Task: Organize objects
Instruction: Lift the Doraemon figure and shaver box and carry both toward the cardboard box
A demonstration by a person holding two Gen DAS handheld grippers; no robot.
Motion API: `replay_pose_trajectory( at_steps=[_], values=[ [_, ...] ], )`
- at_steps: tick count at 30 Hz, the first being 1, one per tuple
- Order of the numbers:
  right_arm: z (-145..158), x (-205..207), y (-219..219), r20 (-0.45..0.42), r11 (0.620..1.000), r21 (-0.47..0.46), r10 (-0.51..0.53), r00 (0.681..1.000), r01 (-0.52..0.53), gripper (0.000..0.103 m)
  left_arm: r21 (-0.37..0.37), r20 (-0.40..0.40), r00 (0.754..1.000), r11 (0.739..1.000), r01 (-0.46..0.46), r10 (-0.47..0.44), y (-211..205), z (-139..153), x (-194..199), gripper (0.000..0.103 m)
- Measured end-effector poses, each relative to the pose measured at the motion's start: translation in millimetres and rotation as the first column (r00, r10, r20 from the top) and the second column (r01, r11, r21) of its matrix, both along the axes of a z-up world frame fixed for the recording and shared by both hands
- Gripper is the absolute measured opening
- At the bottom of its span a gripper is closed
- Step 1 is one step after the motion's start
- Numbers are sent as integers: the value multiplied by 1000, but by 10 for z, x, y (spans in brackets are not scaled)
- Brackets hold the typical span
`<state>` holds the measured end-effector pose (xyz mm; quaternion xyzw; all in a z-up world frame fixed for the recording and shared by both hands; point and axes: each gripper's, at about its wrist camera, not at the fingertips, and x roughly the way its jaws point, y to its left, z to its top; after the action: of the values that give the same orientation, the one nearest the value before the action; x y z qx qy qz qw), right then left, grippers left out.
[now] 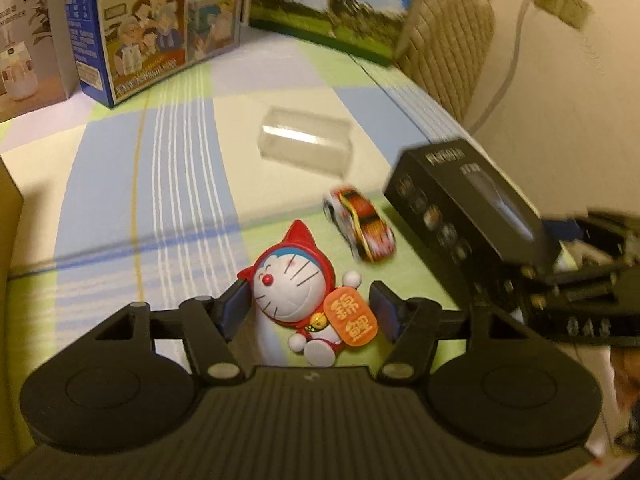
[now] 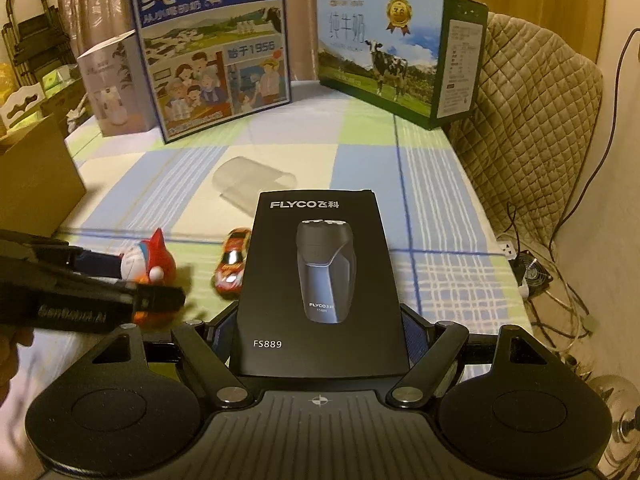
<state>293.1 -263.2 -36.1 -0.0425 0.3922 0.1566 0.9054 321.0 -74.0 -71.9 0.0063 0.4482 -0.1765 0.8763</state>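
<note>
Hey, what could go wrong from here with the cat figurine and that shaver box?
1. The left gripper straddles the cat figurine, but only one pad seems to touch; closing unevenly may tip or push it.
2. The shaver box in the right gripper sits beside the toy car and could knock it.

Warm yellowish light over a bed [image 2: 360, 152] spread with a blue, green and cream checked sheet, a quilted beige headboard [image 2: 532, 120] along its right edge, curtains [image 2: 80, 8] behind the far edge, and cables with a power strip [image 2: 510, 249] on the floor at right.
</note>
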Motion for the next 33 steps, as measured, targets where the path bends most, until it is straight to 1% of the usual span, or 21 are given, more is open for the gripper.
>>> replay_pose_trajectory(
  at_steps=[4,5,8,11,15,19,21,24,30,33],
  values=[
    [32,-139,23,-21,1000,0,9,1000,-9,76,16,-9,999,999,46,-46,15,52,-296,53],
    [42,-174,24,-26,1000,3,8,1000,-8,76,16,-11,999,999,44,-44,19,44,-361,53],
    [80,-244,43,-27,1000,4,6,1000,-6,76,25,-20,1000,1000,19,-19,7,-7,-476,59],
    [100,-248,54,-24,1000,9,0,1000,0,76,22,-11,1000,1000,-12,12,-13,-34,-480,60],
    [78,-224,53,-27,1000,10,-6,1000,7,76,-63,-19,996,994,-91,89,80,-21,-472,60],
    [57,-203,61,-31,1000,9,1,1000,-1,76,-86,-44,989,986,-144,141,161,-27,-427,59],
    [60,-202,62,-28,1000,11,2,1000,-2,76,-105,-55,988,983,-151,146,186,-29,-407,54],
    [59,-196,62,-30,1000,10,4,1000,-3,76,-127,-73,987,981,-148,140,179,-47,-386,48],
    [50,-197,75,-32,1000,8,5,999,-5,76,-119,-67,988,982,-149,141,154,-48,-391,47],
    [56,-199,78,-29,1000,10,7,1000,-6,76,-94,-49,989,986,-141,137,145,-24,-413,47]
  ],
)
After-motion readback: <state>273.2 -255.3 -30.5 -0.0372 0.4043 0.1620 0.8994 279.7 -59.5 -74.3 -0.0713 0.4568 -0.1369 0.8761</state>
